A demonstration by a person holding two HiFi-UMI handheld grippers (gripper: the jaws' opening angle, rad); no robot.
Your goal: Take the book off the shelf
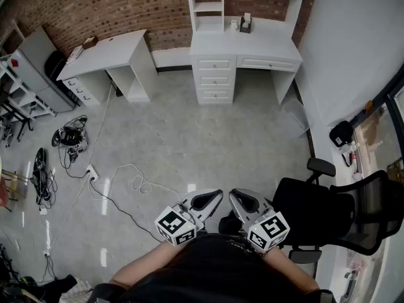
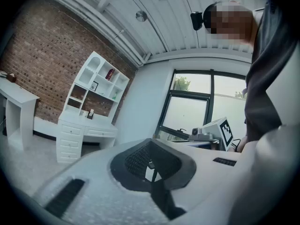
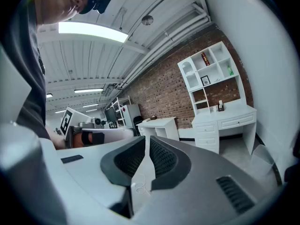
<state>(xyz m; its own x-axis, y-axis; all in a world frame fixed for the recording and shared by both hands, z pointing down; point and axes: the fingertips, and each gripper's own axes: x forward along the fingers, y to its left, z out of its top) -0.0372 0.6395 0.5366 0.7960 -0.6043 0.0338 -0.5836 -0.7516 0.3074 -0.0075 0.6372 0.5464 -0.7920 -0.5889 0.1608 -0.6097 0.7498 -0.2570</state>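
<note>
A white shelf unit (image 1: 208, 5) stands on a white desk (image 1: 246, 43) against the far brick wall, well across the floor from me. In the left gripper view a red book (image 2: 110, 74) stands upright in an upper compartment of the shelf (image 2: 96, 81). The right gripper view shows the same dark red book (image 3: 205, 59) high in the shelf (image 3: 208, 76). My left gripper (image 1: 214, 196) and right gripper (image 1: 235, 196) are held side by side close to the person's body, far from the shelf. Both have their jaws together with nothing between them (image 2: 151, 146) (image 3: 146, 142).
A second white desk (image 1: 107, 52) stands at the left by the wall. A black office chair (image 1: 322, 213) is close on my right. Cables and a power strip (image 1: 95, 172) lie on the floor at the left. A metal rack (image 1: 16, 100) lines the left edge.
</note>
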